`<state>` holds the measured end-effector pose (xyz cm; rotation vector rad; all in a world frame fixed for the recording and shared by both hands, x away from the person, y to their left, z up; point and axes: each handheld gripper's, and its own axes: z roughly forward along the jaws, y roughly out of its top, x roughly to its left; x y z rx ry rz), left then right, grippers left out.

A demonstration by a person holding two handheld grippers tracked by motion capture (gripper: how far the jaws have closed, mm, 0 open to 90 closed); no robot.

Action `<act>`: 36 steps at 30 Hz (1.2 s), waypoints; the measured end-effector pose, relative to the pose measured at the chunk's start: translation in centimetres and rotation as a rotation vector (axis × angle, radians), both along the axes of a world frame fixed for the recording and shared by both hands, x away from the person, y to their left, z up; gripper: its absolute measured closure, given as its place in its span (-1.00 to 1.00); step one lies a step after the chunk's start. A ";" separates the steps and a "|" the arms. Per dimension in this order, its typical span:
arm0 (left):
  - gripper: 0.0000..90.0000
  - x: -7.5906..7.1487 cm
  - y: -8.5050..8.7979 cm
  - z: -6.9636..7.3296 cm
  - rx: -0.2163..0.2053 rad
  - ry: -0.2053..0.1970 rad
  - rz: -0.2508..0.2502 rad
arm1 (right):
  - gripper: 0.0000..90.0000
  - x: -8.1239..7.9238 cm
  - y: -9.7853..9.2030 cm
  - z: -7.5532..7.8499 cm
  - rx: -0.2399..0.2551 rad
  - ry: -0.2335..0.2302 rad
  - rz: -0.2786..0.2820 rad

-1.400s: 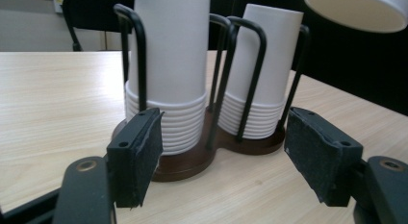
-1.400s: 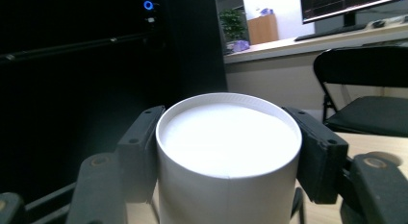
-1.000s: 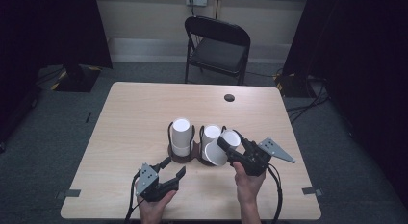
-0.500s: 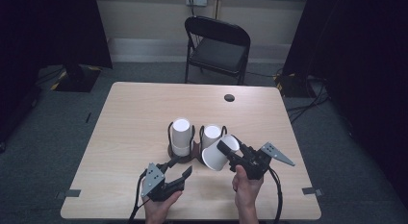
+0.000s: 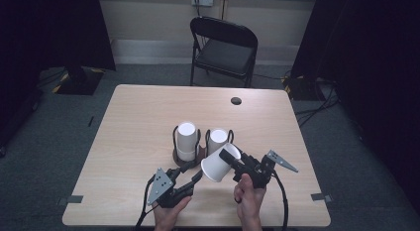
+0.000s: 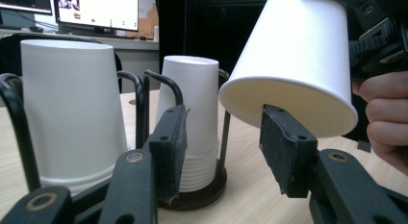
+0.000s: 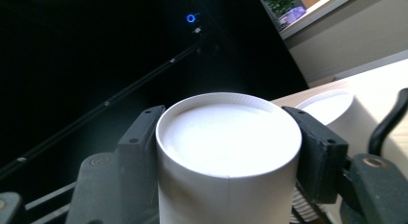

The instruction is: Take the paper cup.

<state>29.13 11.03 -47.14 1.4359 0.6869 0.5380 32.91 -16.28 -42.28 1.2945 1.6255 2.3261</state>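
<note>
right gripper (image 5: 229, 158): jaws clamped on the closed base end of a white paper cup (image 5: 218, 164), one pad on each side, as the right gripper view shows (image 7: 226, 152). the cup is lifted off the table (image 5: 129, 122) and tilted, its open mouth facing down and toward the left gripper.

left gripper (image 5: 192, 172): jaws about half open and just now closing. in the left gripper view the right-hand pad (image 6: 284, 147) sits at the rim of the held cup (image 6: 298, 65); whether it touches cannot be told. the other pad stands free, in front of a stack of cups (image 6: 195, 123). nothing is gripped.

cup: plain white, tapered, undented, with a rolled rim at the mouth.

holders: two dark wire holders stand on the table mid-front, each with upside-down white cups, the left stack (image 5: 186, 141) and the right stack (image 5: 218, 141). the held cup hangs just in front of the right one.

hands: the right hand (image 5: 249, 201) comes in from the bottom edge, gripper angled up and to the left. the left hand (image 5: 168, 216) lies low near the table edge, gripper pointing toward the cup's mouth.
</note>
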 end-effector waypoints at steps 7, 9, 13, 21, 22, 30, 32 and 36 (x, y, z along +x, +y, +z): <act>0.30 0.2 -0.5 0.0 -0.043 -0.015 -0.024 | -0.22 -0.1 0.4 -0.1 0.053 0.019 0.051; 0.33 0.3 -0.7 0.0 -0.053 -0.028 -0.027 | -0.22 -0.1 0.5 -0.2 0.058 0.024 0.062; 0.37 0.3 -0.9 0.1 -0.072 -0.043 -0.033 | -0.22 -0.1 0.8 -0.3 0.073 0.050 0.092; 0.41 0.4 -1.3 0.2 -0.095 -0.076 -0.012 | -0.22 0.1 1.6 -0.4 0.090 0.077 0.134; 0.41 0.4 -1.3 0.2 -0.099 -0.078 -0.009 | -0.22 0.1 1.7 -0.4 0.090 0.079 0.137; 0.46 0.3 -1.2 0.4 -0.107 -0.096 0.008 | -0.22 0.1 2.4 -0.5 0.094 0.098 0.173; 0.52 0.3 -1.2 0.4 -0.109 -0.095 0.010 | -0.22 0.1 2.5 -0.5 0.093 0.103 0.177; 0.63 0.1 -1.1 0.4 -0.110 -0.100 0.020 | -0.23 0.3 2.6 -0.8 0.092 0.120 0.188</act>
